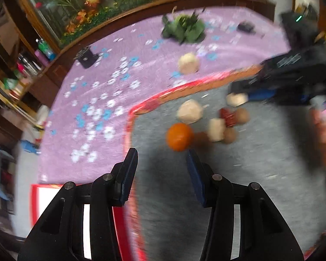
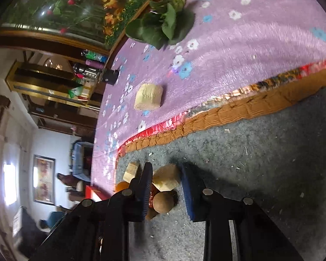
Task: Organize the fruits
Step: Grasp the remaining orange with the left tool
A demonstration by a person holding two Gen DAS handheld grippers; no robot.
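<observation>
The fruit pile (image 1: 206, 124) lies on the grey mat (image 1: 260, 184), just inside its red-and-orange border (image 1: 184, 89). Left tongs (image 1: 160, 152) hover partly open and empty just short of the orange (image 1: 179, 137). Right tongs (image 2: 166, 174) stand narrow around a pale cut fruit (image 2: 166, 181); whether they pinch it I cannot tell. Bare mat spreads beyond.

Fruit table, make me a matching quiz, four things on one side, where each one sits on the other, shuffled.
Things:
1. orange
2. leafy greens
3. lone pale block
4. round brown fruit

Places:
A. alone on the purple flowered cloth
B. between the right gripper fingers
C. far end of the cloth, by the wooden rail
D. on the grey mat, just ahead of the left gripper

Pairs: 1-D, 2-C, 3-A, 4-B
</observation>
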